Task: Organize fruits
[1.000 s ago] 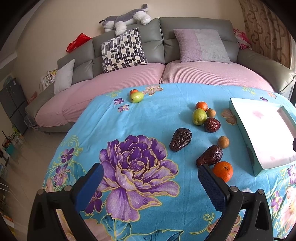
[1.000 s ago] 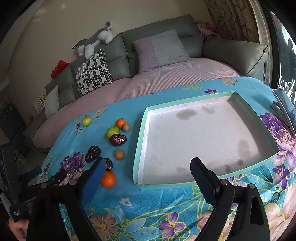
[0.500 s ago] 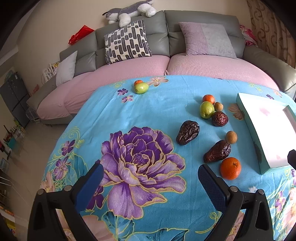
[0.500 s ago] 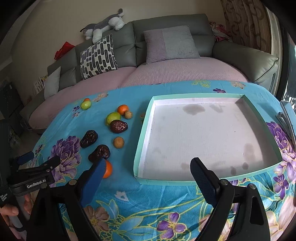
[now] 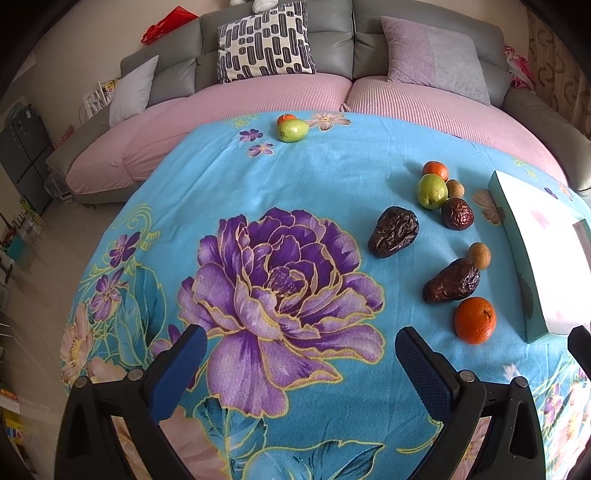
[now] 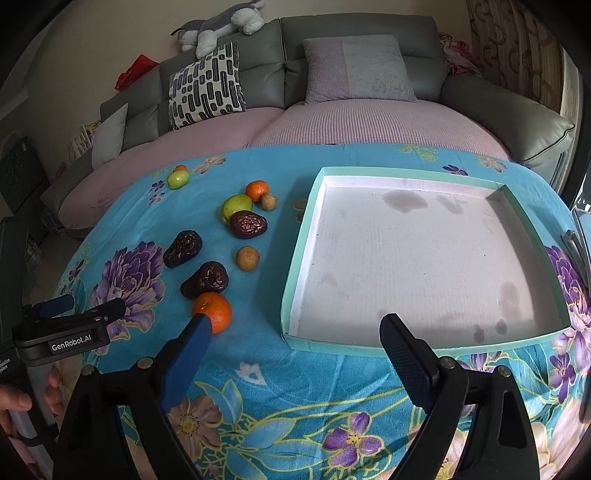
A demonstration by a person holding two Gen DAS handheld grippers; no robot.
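Note:
Fruits lie scattered on the blue floral tablecloth (image 5: 332,177). Nearest is an orange (image 5: 474,319) (image 6: 214,310), with three dark wrinkled dates (image 5: 394,231) (image 5: 451,281) (image 5: 457,213) behind it. A green pear (image 5: 430,190), a small orange (image 5: 435,168) and two brown round fruits (image 5: 479,254) sit among them. Far off lie another green fruit (image 5: 292,130) and a small orange (image 5: 285,118). A shallow teal box (image 6: 417,258), empty, stands to the right. My left gripper (image 5: 300,354) hangs open over the purple flower print. My right gripper (image 6: 295,343) is open before the box's near left corner.
A grey sofa (image 6: 354,66) with a pink cover, cushions and a plush toy (image 6: 218,26) curves behind the table. The left gripper's body (image 6: 62,332), held by a hand, shows at the right wrist view's left edge. A grey object (image 6: 580,236) lies at the table's right edge.
Both cameras have tilted down and come nearer the table. The fruits and box sit lower and larger in view. Both grippers stay open and no fruit has moved.

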